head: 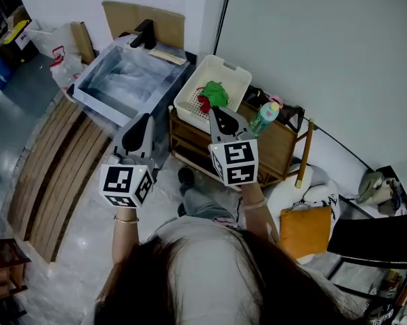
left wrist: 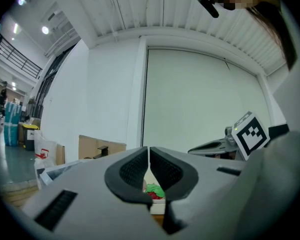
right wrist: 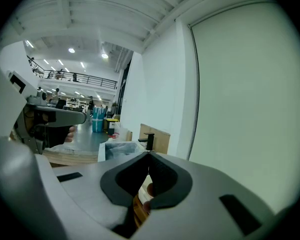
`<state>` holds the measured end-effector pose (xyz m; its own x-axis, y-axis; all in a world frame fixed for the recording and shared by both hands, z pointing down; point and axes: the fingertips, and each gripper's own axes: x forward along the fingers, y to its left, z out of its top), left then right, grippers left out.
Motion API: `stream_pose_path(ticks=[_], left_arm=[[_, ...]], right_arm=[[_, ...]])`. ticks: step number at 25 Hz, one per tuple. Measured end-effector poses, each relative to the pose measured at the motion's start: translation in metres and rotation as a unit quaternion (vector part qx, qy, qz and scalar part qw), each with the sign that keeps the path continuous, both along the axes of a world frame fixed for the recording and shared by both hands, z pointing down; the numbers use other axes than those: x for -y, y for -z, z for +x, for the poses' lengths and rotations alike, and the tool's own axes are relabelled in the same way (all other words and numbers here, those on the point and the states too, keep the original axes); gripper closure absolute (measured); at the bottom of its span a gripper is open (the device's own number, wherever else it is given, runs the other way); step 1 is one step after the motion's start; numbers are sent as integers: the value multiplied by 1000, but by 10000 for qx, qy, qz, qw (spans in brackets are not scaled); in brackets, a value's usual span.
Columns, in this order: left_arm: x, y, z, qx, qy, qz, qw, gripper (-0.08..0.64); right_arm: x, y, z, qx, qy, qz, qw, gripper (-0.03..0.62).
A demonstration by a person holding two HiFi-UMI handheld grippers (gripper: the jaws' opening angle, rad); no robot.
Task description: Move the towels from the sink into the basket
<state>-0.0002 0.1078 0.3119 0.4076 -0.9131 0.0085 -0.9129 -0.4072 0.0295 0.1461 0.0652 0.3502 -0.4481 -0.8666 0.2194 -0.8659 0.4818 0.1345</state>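
Between the left gripper (head: 146, 118) and the sink (head: 95, 73) at eleven o'clock the air was clear; only the black faucet (head: 145, 34) rose at the sink's far rim. The basket (head: 193, 83), at twelve o'clock of the right gripper (head: 213, 112), lay open-topped, with a bottle (head: 264, 117) near its four o'clock corner and the wall (head: 311, 46) behind.

Likely an industrial hall: mezzanine railing (right wrist: 85, 80), ceiling lights (right wrist: 71, 50), leaning cardboard (head: 125, 13).

1 greenish bottle (head: 264, 118), perhaps tilted, sits on the wooden rack (head: 284, 151).
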Motion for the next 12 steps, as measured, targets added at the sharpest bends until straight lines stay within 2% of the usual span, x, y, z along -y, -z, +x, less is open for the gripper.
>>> stream_pose_path(ticks=[12], left_arm=[[-7, 1, 4, 40, 31, -65, 10000, 549]], right_arm=[[-3, 0, 4, 41, 61, -51, 10000, 568]])
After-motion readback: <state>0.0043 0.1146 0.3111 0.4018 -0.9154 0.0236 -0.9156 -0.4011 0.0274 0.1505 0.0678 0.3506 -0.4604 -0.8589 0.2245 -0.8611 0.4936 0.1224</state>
